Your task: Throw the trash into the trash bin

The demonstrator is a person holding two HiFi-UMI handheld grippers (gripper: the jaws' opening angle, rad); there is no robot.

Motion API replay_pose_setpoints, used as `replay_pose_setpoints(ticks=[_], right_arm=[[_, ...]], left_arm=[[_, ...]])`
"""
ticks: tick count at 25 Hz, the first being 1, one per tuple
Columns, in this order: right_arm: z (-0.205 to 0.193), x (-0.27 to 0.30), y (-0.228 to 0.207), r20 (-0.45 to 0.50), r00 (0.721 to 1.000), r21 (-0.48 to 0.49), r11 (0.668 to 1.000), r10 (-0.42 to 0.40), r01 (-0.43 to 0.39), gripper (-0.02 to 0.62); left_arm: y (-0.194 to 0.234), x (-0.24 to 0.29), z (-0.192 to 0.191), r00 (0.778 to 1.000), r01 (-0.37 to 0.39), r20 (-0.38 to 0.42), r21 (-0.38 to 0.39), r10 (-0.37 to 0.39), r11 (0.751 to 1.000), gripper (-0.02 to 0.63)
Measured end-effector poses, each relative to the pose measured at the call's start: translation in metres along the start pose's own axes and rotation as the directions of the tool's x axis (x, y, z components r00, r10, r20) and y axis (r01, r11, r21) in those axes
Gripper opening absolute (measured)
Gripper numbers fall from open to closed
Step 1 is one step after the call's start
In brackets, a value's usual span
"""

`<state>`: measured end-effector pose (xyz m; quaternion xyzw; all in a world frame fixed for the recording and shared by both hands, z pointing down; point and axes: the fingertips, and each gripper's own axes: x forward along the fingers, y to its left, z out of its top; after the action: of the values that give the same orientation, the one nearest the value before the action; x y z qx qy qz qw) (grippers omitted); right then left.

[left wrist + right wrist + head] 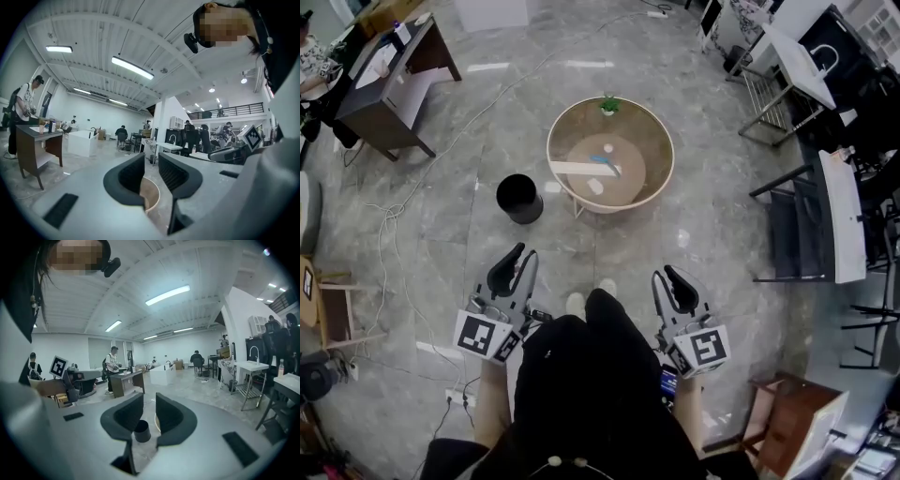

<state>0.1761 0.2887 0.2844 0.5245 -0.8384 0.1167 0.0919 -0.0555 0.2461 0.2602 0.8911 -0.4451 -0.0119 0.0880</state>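
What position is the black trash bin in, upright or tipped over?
Upright. The black trash bin stands on the floor left of the round table, its round open mouth facing up toward the head view.

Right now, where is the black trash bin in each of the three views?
Head view: the trash bin stands on the floor, left of the round table.
Left gripper view: not in it; only the round table shows between the jaws.
Right gripper view: low centre, seen through the gap between the jaws.
Shared landmark: the round table, a sliver of rim in the right gripper view.
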Motion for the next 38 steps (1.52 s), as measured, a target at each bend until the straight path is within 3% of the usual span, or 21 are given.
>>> replay_pose_setpoints(ticks=[8,18,23,30,35,38], right_arm=[[-0.019,0.031,-0.014,-0.102,0.995,0.008,1.000,0.018,-0.017,0.129],[-0.064,0.127,-0.076,-0.228,0.972,0.095,0.995,0.057,-0.036,0.178],[-0.071,0.185,-0.102,-0.299,0.952,0.029,0.998,0.056,-0.050,0.222],[-0.117,0.252,-0.129,-0.481,0.876,-0.188,0.970,0.044,-0.152,0.243],[-0.152,0.301,-0.128,-0.560,0.824,-0.169,0.963,0.081,-0.210,0.247],[-0.183,0.325,-0.129,-0.611,0.789,-0.193,0.952,0.071,-0.236,0.247]], left_arm=[[0.015,0.020,-0.006,1.000,0.011,-0.028,0.002,-0.011,1.000,0.112],[0.077,0.092,-0.004,0.993,-0.109,-0.039,-0.045,0.107,0.993,0.114],[0.107,0.137,-0.010,0.988,-0.133,-0.085,-0.040,0.129,0.990,0.114],[0.138,0.174,-0.017,0.971,-0.212,-0.120,-0.033,0.206,0.977,0.114],[0.159,0.165,-0.031,0.942,-0.295,-0.176,-0.038,0.285,0.955,0.112],[0.173,0.153,-0.045,0.913,-0.362,-0.215,-0.033,0.347,0.932,0.110]])
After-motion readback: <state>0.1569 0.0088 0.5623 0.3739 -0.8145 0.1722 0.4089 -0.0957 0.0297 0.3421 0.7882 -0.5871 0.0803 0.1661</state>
